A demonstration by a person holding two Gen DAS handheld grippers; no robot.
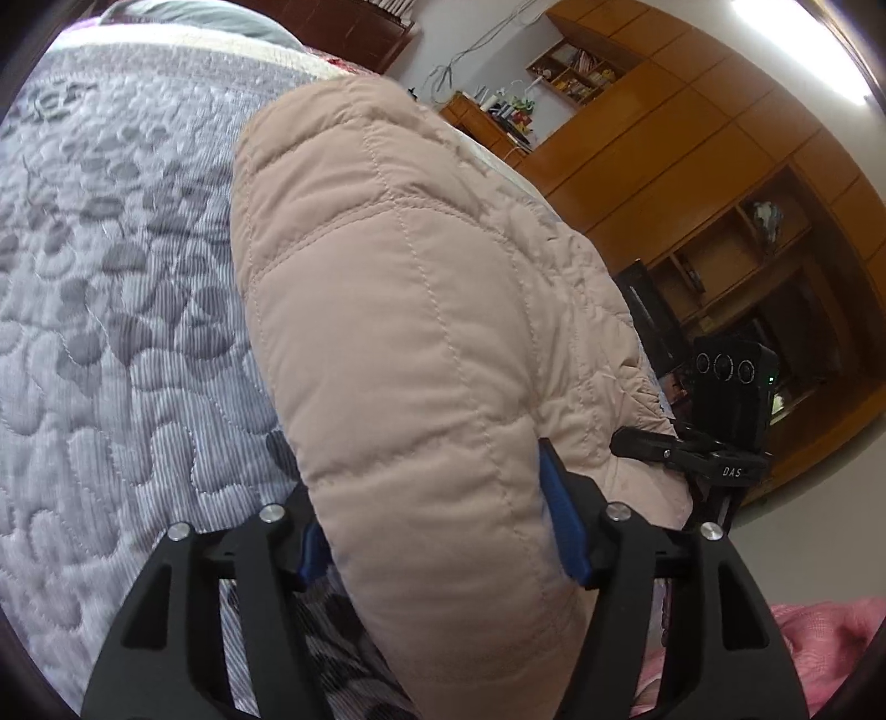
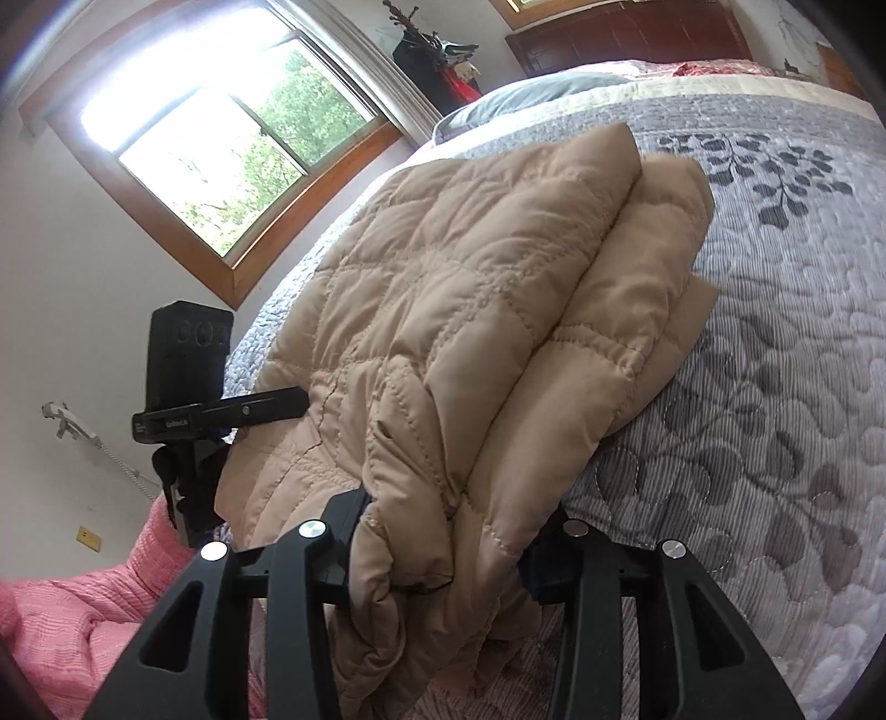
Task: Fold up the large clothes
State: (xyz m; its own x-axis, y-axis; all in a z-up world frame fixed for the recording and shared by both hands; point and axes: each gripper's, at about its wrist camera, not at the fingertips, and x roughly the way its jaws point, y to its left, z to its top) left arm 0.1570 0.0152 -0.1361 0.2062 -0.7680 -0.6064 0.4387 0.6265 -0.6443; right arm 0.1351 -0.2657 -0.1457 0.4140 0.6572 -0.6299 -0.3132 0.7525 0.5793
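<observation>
A beige quilted puffer jacket (image 1: 415, 332) lies folded in thick layers on the bed. In the left wrist view my left gripper (image 1: 432, 498) is shut on one thick folded end, with the blue pads (image 1: 565, 526) against both sides of it. In the right wrist view the jacket (image 2: 470, 304) stretches away across the quilt, and my right gripper (image 2: 454, 515) is shut on its bunched near edge. Each gripper appears in the other's view beside the jacket: the right gripper (image 1: 720, 448) and the left gripper (image 2: 188, 387).
A grey leaf-patterned quilt (image 2: 747, 387) covers the bed, with a grey pillow (image 2: 531, 91) and a dark headboard (image 2: 626, 33) at the far end. Pink knitted fabric (image 2: 72, 609) lies at the near edge. Wooden cabinets (image 1: 692, 166) and a window (image 2: 221, 138) line the walls.
</observation>
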